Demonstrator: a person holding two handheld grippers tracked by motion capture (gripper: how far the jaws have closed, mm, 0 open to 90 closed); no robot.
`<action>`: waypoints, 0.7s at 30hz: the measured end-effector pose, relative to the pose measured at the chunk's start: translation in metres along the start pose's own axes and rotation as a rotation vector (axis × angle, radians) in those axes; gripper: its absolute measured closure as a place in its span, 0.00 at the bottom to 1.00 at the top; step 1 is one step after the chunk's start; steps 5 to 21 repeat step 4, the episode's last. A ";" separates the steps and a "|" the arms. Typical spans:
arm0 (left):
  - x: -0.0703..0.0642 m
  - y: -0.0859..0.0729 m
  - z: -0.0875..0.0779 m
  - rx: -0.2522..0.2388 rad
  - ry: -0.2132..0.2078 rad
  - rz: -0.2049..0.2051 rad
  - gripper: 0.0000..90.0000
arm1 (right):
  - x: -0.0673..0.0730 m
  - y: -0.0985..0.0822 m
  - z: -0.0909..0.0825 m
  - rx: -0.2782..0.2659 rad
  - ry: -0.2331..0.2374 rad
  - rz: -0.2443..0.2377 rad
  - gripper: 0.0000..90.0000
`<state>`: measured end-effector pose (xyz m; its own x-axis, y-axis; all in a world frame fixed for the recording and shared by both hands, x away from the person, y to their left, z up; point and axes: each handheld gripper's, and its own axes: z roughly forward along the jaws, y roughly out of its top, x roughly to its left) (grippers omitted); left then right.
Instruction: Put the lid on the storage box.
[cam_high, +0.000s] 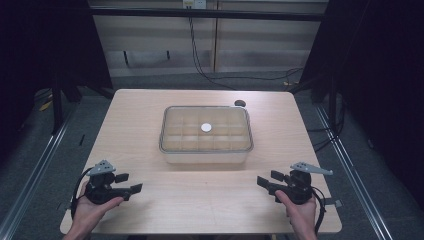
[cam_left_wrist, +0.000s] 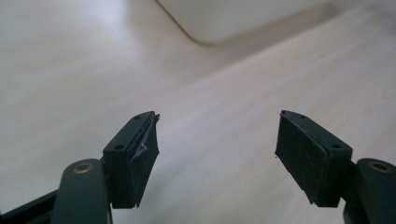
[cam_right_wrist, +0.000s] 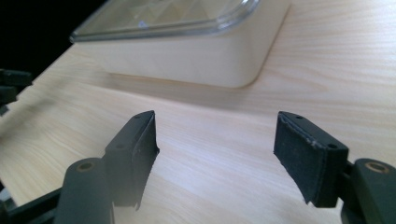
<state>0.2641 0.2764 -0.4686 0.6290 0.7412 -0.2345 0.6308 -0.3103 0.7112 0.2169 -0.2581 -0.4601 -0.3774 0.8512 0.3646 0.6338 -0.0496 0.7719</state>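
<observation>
Nothing gripped yet. Left gripper (cam_high: 131, 189) resting near the table's near left corner, jaws spread wide and empty; right gripper (cam_high: 264, 183) near the near right corner, jaws likewise wide and empty. Both aimed inward, well apart from the compartment box (cam_high: 205, 134) sitting mid-table, a little toward the far side.

Likely step in hand: approaching the box to deal with its lid (cam_high: 205, 128). To do it well:
- Bring both grippers in together from left and right, keeping jaws wide until level with the lid's rim
- Close on the protruding lip, not the smooth wall below; the wall looks slick and rounded, likely to slip
- Lift evenly at both ends, since a clear thin lid probably flexes and may bind if tilted
- Hold the base down if it rises along with the lid

Materials and shapes:
- Box body pale, milky plastic, rounded corners, smooth sides (cam_right_wrist: 196, 58)
- Lid transparent, glossy, with a raised rim overhanging the body; grid of dividers visible beneath
- Small white round disc (cam_high: 206, 128) at the lid's centre; whether on or under the lid cannot be told
- Table (cam_high: 150, 110) light wood-grain laminate, matte, rounded corners
- Jaw pads (cam_left_wrist: 299, 154) black, flat, rubbery; the left gripper's other pad frayed at its edge (cam_left_wrist: 144, 144)
</observation>
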 end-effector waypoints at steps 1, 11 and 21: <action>-0.002 -0.002 0.000 0.001 0.021 0.006 0.34 | -0.001 -0.002 0.000 -0.005 -0.004 -0.001 0.33; -0.001 -0.004 0.000 0.000 0.007 0.009 0.34 | -0.006 -0.007 0.001 0.010 -0.013 0.004 0.32; -0.001 -0.004 0.000 0.000 0.007 0.009 0.34 | -0.006 -0.007 0.001 0.010 -0.013 0.004 0.32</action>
